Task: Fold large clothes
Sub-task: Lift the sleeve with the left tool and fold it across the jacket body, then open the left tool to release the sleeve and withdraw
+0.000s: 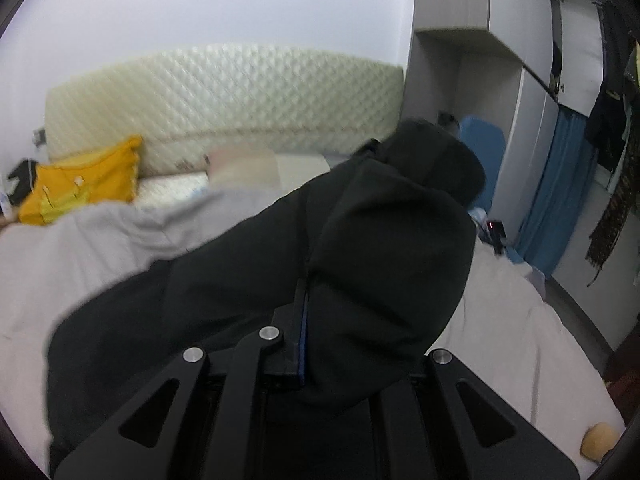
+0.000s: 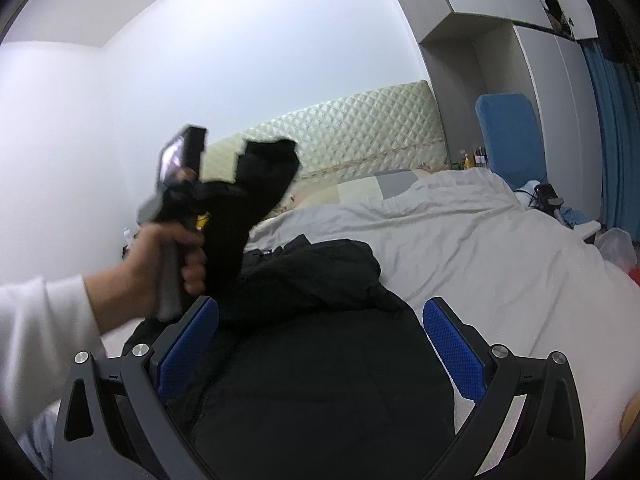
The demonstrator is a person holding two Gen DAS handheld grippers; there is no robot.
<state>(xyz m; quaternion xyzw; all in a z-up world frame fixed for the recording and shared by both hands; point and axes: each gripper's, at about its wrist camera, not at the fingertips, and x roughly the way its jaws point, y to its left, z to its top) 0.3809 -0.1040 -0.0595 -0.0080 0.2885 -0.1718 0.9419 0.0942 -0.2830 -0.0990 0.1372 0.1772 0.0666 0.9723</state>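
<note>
Two tongs over a bed, right tongs (image 2: 320, 356) released above a black jacket (image 2: 320, 380) lying on the grey duvet (image 2: 480, 240), left tongs (image 1: 301, 320) clenched on a lifted jacket fold, quilted headboard (image 1: 240, 88) beyond.

The jacket (image 2: 320, 360) is plain black all over, no print I can spot. It's lying on a pale grey duvet (image 2: 480, 248), also plain. The headboard (image 1: 224, 92) behind is cream with a quilted diamond pattern. There's a mustard-yellow pillow (image 1: 84, 182) at the bed's far left corner. The right gripper (image 2: 320, 354) is black with bright blue pads (image 2: 452, 348) that have a fine dotted texture; the left gripper (image 1: 300, 336) is black too, with a thin blue strip showing. White sleeve (image 2: 36, 332) on the person's arm. The wardrobe (image 2: 540, 60) is light grey, the curtain (image 1: 560, 184) blue, and a blue chair back (image 2: 508, 136) stands beside the bed.
</note>
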